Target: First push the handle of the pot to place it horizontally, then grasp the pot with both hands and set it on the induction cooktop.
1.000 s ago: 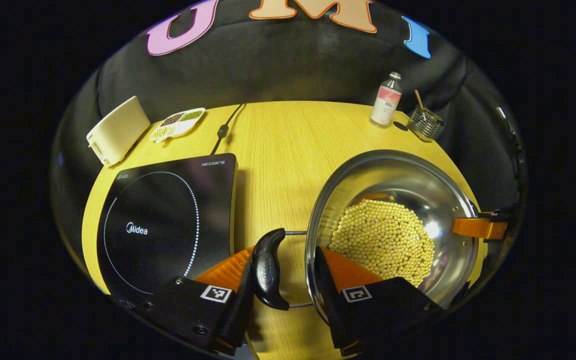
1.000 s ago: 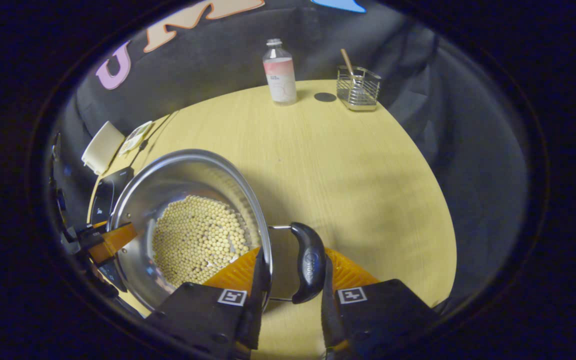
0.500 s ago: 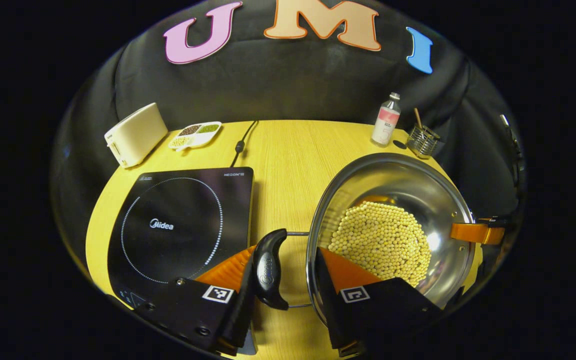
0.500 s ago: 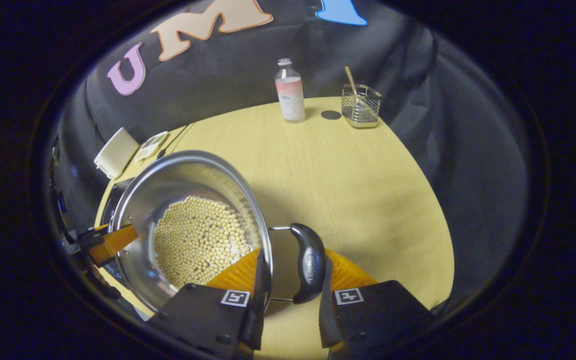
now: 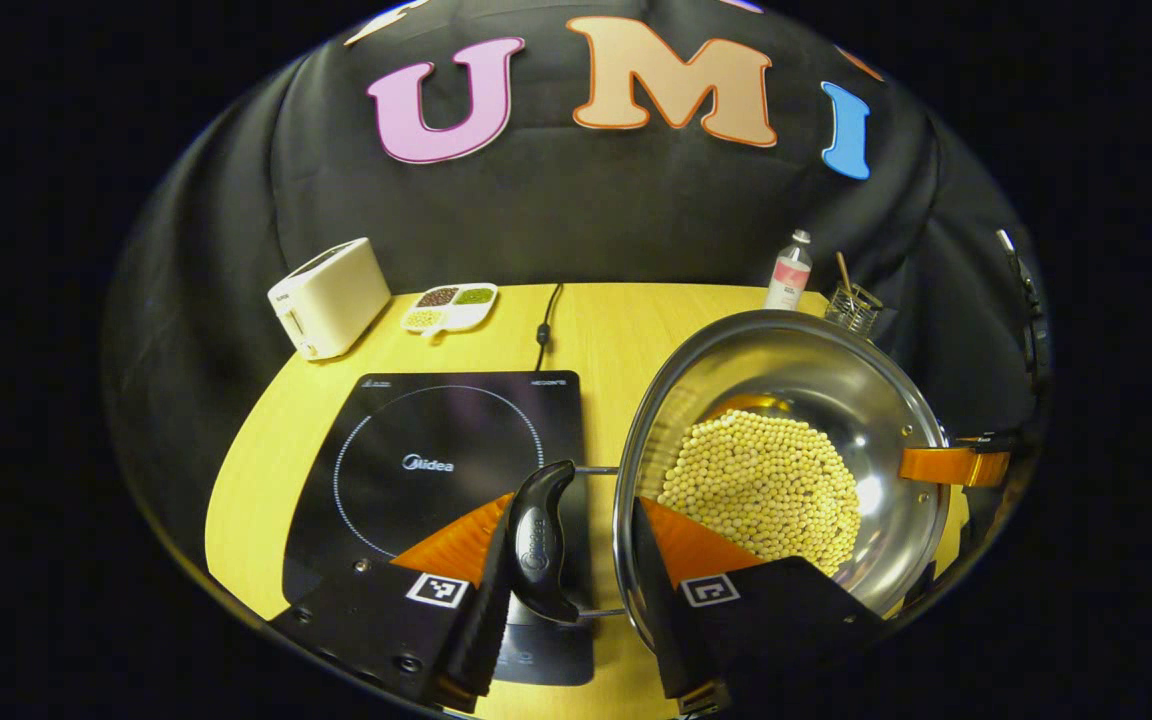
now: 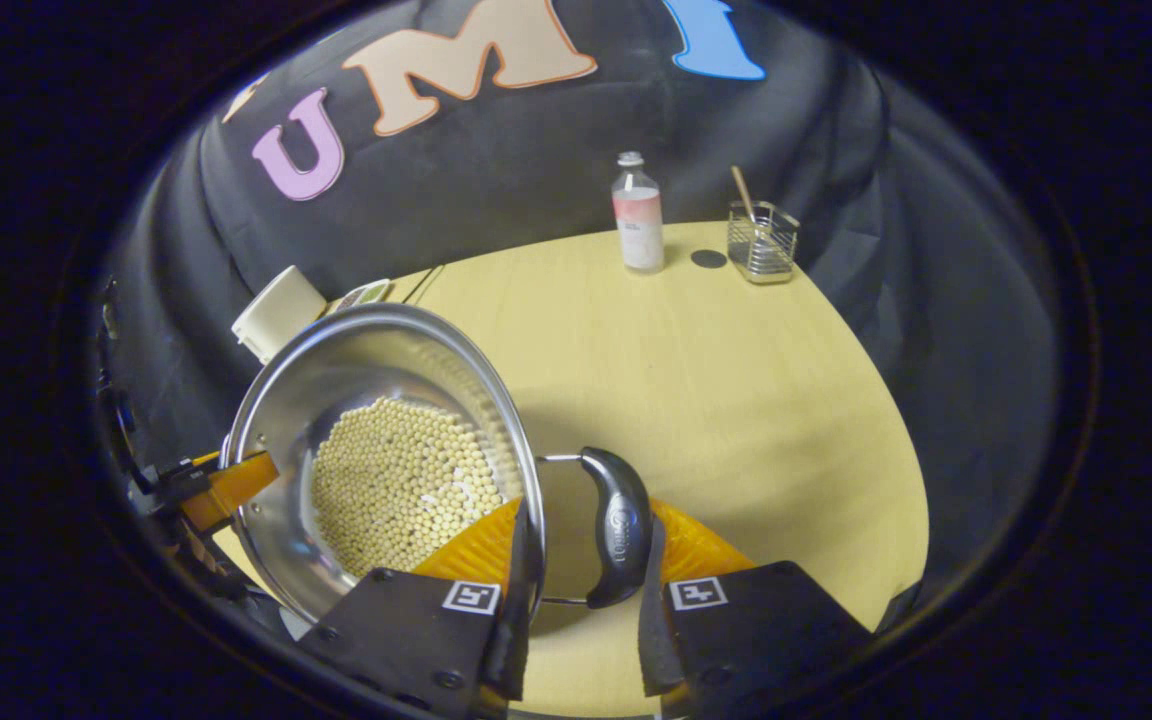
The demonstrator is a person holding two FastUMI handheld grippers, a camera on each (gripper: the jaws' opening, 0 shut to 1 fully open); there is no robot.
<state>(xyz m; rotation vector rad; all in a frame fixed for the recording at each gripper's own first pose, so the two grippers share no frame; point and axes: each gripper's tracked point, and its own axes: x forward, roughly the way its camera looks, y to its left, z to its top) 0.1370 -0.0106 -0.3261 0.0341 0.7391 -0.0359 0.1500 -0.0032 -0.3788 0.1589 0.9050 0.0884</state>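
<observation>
a: while the left gripper view is up, what has changed in the last second?

b: the black glass induction cooktop [image 5: 436, 470] has slid in under the near side handle, so the round stainless steel pot of yellow beans [image 5: 786, 450] has been carried up and toward it. the black curved left pot handle [image 5: 539, 540] now sits over the cooktop's corner, and the wall takes up more of the picture than before.

a: and the left gripper [image 5: 566, 570]?

b: one finger outside the handle, the other inside the pot wall; it looks clamped across handle and rim together. the pot seems off the round yellow wooden table [image 5: 616, 330], though i can't see its base.

a: right gripper view?

b: same story mirrored. the right gripper [image 6: 581, 570] is pinching the black right pot handle [image 6: 616, 525] and rim, and the table has dropped away below. i judge the pot is partway through the carry, not yet set down.

a: what else is in the room?

b: on the left view, a cream toaster [image 5: 328, 297] and a white divided dish of beans [image 5: 449, 307] at the back, with the cooktop's black cord [image 5: 544, 315]. on the right view, a clear bottle with a pink label [image 6: 638, 213] and a wire basket holding a stick [image 6: 762, 240], well apart from the path.
</observation>
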